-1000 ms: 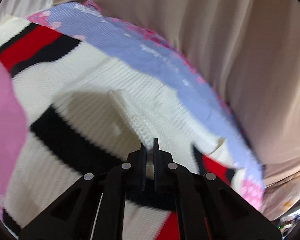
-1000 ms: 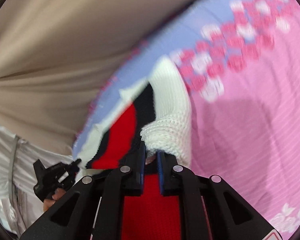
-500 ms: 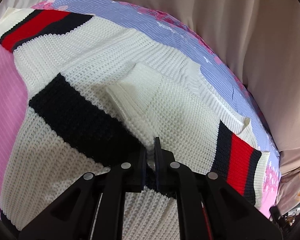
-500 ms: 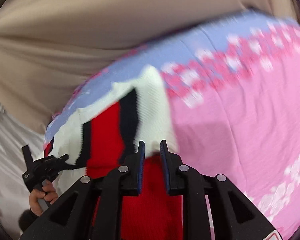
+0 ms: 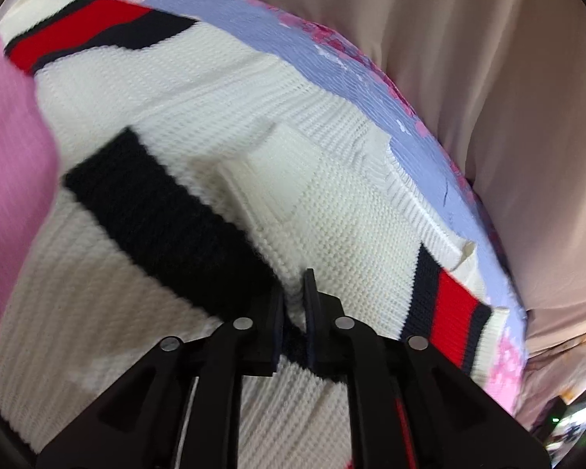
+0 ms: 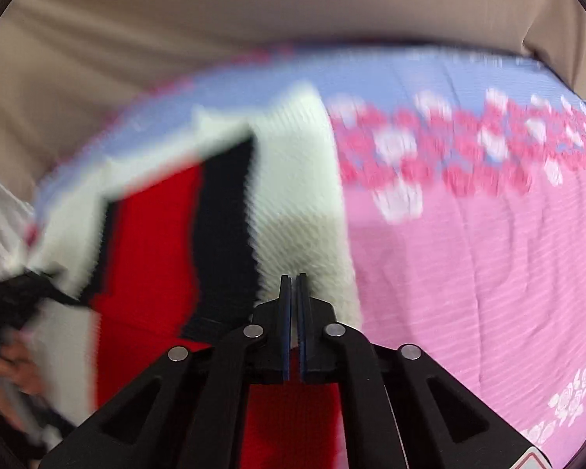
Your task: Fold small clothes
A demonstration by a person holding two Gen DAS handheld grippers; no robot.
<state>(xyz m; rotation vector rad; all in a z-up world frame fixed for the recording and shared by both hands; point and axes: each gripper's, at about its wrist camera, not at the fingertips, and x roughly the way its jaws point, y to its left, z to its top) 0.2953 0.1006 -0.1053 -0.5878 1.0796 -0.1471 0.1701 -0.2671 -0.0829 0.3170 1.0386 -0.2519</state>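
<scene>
A small white knit sweater (image 5: 222,109) with black and red stripes lies spread on a pink and lilac flowered sheet (image 5: 332,58). One sleeve is folded across its body, its white cuff (image 5: 269,172) near the middle. My left gripper (image 5: 293,301) is shut on a fold of the white knit just below that cuff. In the blurred right wrist view the sweater's red, black and white end (image 6: 222,211) lies at the left. My right gripper (image 6: 293,293) sits over its white edge with the jaws nearly together and nothing visibly between them.
Beige curtain cloth (image 5: 468,78) hangs behind the sheet's far edge. Open pink sheet (image 6: 468,265) spreads to the right of the sweater. The other gripper and a hand (image 6: 8,351) show at the left edge of the right wrist view.
The sweater was lowered and now lies flat on the sheet. My right gripper let go of the white cuff and closed again, empty. My left gripper stays clamped on the knit.
</scene>
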